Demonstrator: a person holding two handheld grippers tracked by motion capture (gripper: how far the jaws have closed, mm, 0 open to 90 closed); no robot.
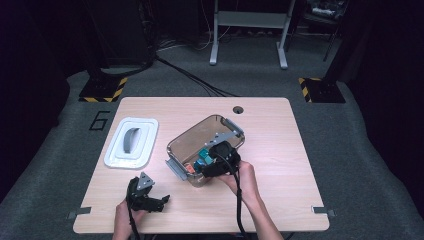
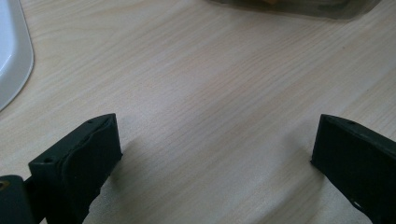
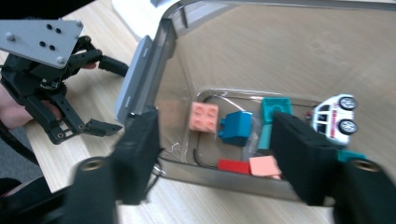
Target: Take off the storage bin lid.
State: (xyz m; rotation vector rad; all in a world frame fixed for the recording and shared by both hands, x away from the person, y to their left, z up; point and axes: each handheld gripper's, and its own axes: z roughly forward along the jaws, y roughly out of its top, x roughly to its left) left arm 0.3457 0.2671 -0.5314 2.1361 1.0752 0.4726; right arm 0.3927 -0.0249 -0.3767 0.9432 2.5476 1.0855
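A clear smoky plastic box (image 1: 195, 135) with grey latches stands open in the middle of the table. Inside the box (image 3: 280, 56) lie a pink brick (image 3: 204, 116), a blue brick (image 3: 237, 127), a teal brick (image 3: 275, 109), a red brick (image 3: 233, 165) and a white toy car (image 3: 336, 116). My right gripper (image 1: 212, 162) hovers over the box's near end; its jaws (image 3: 217, 126) stand open with nothing pressed between them. My left gripper (image 1: 161, 202) rests at the near left of the table, open and empty (image 2: 215, 135), apart from the box.
The box's white lid (image 1: 131, 142) with a grey handle lies flat at the left of the table; its edge (image 2: 11, 51) shows beside the left gripper. A cable hole (image 1: 238, 109) sits at the table's far edge. Bare wood lies to the right.
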